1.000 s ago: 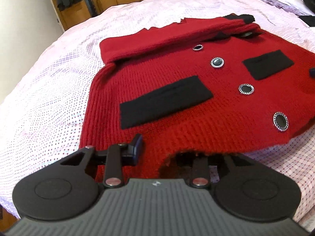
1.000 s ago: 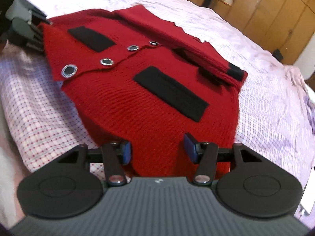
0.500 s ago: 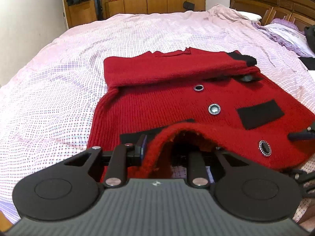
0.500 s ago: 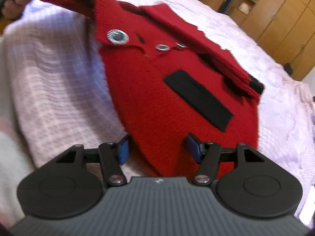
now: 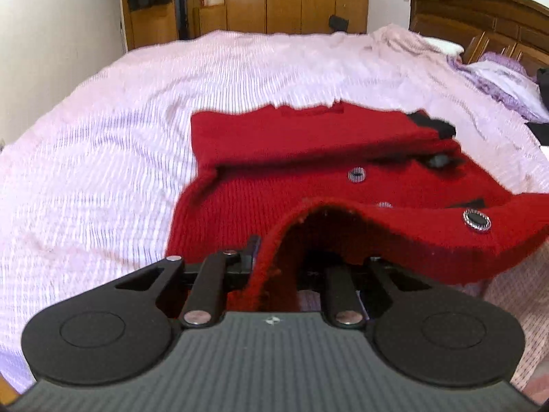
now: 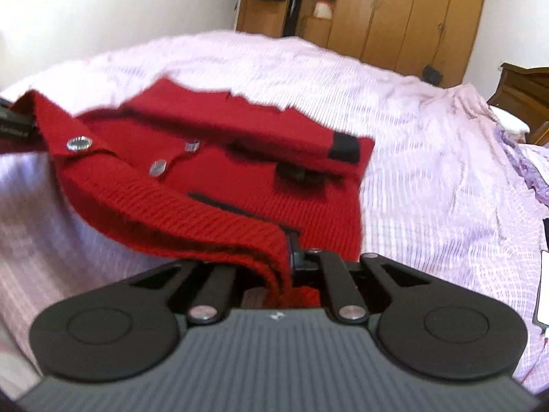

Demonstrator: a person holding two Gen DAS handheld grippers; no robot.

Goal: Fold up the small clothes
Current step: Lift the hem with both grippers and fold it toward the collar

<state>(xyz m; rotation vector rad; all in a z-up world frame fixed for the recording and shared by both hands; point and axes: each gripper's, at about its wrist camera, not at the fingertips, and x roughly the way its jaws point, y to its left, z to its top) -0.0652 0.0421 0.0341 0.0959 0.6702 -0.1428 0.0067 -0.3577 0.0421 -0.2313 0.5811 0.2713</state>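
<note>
A red knitted cardigan [image 5: 274, 199] with silver-rimmed black buttons lies on the pink checked bed [image 5: 103, 158]. One sleeve is folded across its top and ends in a black cuff [image 6: 343, 146]. My left gripper [image 5: 271, 257] is closing tight on the near hem, whose knit is pinched between the pads and arches upward to the right. In the right wrist view my right gripper [image 6: 286, 257] is likewise closing hard on the ribbed hem, which drapes over its left finger. The cardigan [image 6: 212, 185] is lifted along its front edge, and the left gripper [image 6: 13, 123] shows at the far left corner.
A wooden wardrobe [image 5: 281, 0] stands behind the bed, with a dark wooden headboard [image 5: 480, 20] at the right. Purple and white pillows [image 5: 497, 79] and a dark item [image 5: 544, 86] lie near the headboard. A white wall [image 5: 58, 27] is on the left.
Both grippers went from open to shut on the cardigan's near hem. The hem has risen off the bed and now hangs arched between them. Both views have tilted up toward the room.
</note>
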